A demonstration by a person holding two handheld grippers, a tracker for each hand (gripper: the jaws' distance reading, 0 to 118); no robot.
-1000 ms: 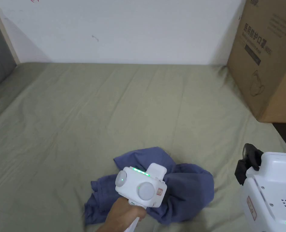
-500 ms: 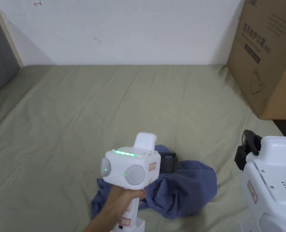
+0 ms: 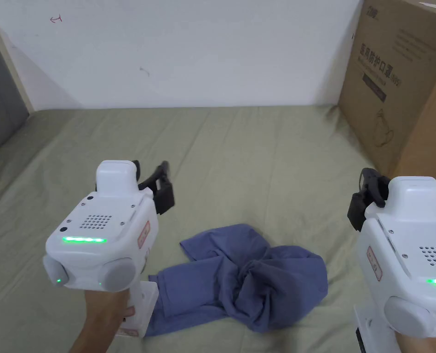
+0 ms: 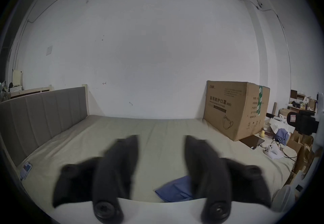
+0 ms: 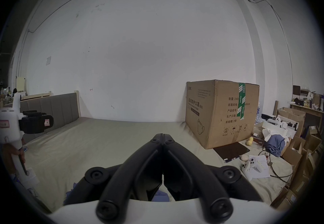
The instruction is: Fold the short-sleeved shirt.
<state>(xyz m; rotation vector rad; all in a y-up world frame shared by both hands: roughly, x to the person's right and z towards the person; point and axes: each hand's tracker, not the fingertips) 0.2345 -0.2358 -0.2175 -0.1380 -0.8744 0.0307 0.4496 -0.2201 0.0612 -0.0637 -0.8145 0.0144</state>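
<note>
The blue shirt lies crumpled on the bed, unfolded; flattening and every fold remain, I judge. The left claw hangs with jaws spread, empty; the right claw is closed on nothing, both above the bed.

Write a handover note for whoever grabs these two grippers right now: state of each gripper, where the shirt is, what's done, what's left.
Left gripper: open, empty, held up above the bed sheet, left of the shirt.
Right gripper: shut on nothing, held up at the right, clear of the shirt.
Blue short-sleeved shirt: crumpled heap on the sheet between the two grippers, near the front edge; neither touches it.
Done: no fold yet.
Left: spread the shirt flat, then fold it.
Cardboard box stands at the far right of the bed.
</note>
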